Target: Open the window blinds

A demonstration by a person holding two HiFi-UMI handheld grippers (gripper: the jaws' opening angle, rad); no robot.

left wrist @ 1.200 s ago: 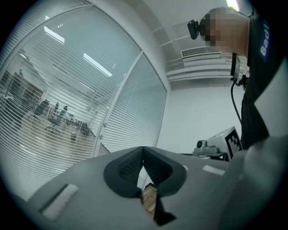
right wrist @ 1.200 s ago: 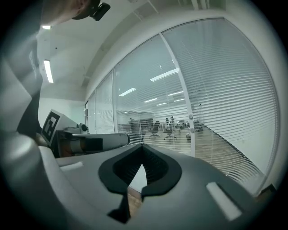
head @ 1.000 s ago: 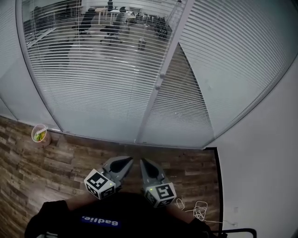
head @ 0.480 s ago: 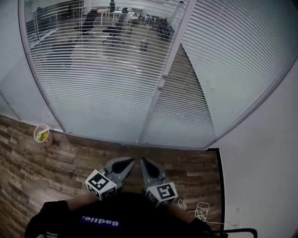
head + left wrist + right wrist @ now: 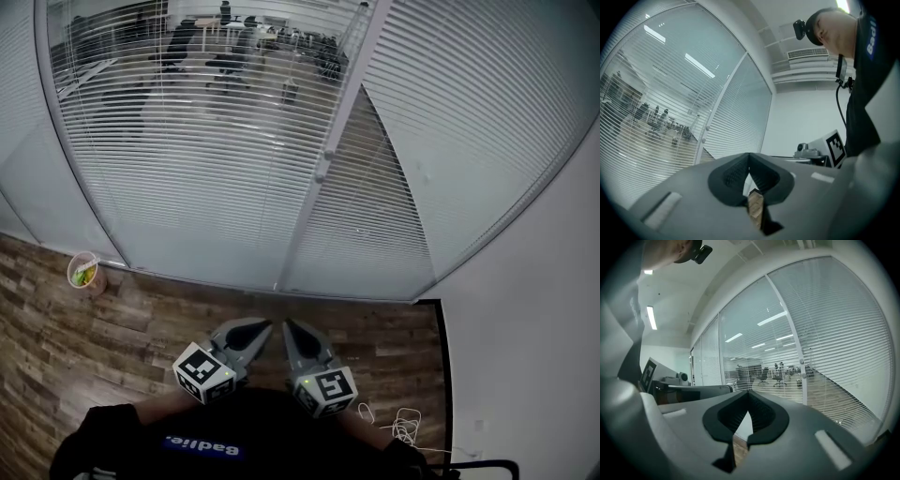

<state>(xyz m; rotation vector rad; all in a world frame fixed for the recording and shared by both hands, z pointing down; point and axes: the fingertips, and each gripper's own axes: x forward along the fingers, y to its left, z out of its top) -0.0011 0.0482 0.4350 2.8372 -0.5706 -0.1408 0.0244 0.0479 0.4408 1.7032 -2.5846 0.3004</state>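
Note:
The window blinds [image 5: 206,141] hang behind a glass wall ahead of me. The left panel's slats are tilted enough to show an office with chairs beyond. The right panel [image 5: 469,112] reads as solid white. A white frame post with small knobs [image 5: 323,164] stands between them. My left gripper [image 5: 262,325] and right gripper [image 5: 288,325] are side by side low over the wood floor, well short of the glass. Both are shut with nothing between the jaws. The left gripper view has its tips [image 5: 749,155] meeting before the blinds [image 5: 656,117]. The right gripper's tips [image 5: 749,393] also meet, with the blinds [image 5: 834,333] beyond.
A paper cup [image 5: 83,273] stands on the wood floor at the left by the glass. A white cable coil [image 5: 403,424] lies at the lower right near a black floor strip [image 5: 441,375]. A white wall [image 5: 534,328] closes the right side.
The head view has shifted very slightly. Both grippers keep the same place and stay shut.

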